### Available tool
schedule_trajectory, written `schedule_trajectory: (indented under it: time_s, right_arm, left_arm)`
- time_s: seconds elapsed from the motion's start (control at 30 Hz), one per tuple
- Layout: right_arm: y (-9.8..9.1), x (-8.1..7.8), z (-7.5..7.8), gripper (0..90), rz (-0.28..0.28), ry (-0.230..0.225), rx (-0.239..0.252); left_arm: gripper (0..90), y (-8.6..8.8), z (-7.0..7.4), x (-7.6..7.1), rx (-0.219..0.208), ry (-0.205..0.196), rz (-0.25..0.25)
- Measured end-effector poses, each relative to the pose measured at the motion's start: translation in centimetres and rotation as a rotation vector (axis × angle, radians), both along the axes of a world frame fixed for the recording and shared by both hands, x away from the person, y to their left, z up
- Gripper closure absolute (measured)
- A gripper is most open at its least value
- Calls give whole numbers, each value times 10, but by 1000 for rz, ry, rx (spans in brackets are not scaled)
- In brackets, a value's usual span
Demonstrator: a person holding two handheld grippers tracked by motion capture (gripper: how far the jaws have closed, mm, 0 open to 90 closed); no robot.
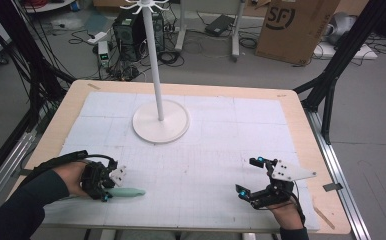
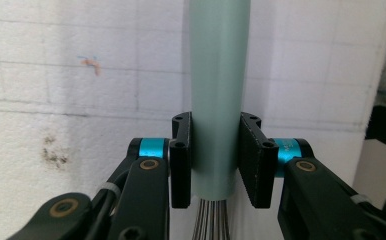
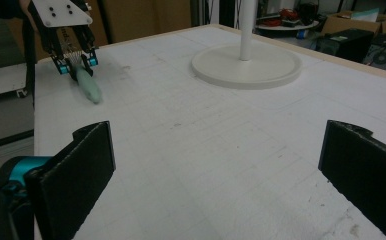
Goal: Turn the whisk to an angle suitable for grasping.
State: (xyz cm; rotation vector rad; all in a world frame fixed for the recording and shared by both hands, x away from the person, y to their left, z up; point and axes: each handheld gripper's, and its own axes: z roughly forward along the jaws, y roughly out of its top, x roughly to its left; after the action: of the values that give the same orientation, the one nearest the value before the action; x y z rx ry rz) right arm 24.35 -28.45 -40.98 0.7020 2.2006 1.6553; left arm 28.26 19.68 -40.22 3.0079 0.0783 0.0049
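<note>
Left gripper view: left hand-held gripper (image 2: 215, 162) grasps whisk (image 2: 216, 90) at handle's wire end | light, smooth, likely slippery; wires springy | right hand-held gripper (image 1: 255, 175) released, near right.

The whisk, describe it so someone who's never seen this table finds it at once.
On the white mat, look away from the stand to the near left corner. There the whisk lies flat, between the left gripper jaws. Its pale green handle, with thin wires at one end, is the only coloured thing on the mat.
</note>
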Motion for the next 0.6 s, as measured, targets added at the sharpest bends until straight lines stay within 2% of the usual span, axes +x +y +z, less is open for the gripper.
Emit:
schedule_trajectory:
  time_s: [0.27,0.6]
  right_arm:
    - [0,0,0,5,0,1,1]
    - [-2,0,0,5,-5,3,6]
  left_arm:
    - [696,-10,0,11,-21,22,39]
    - [694,-21,-1,20,-48,40,24]
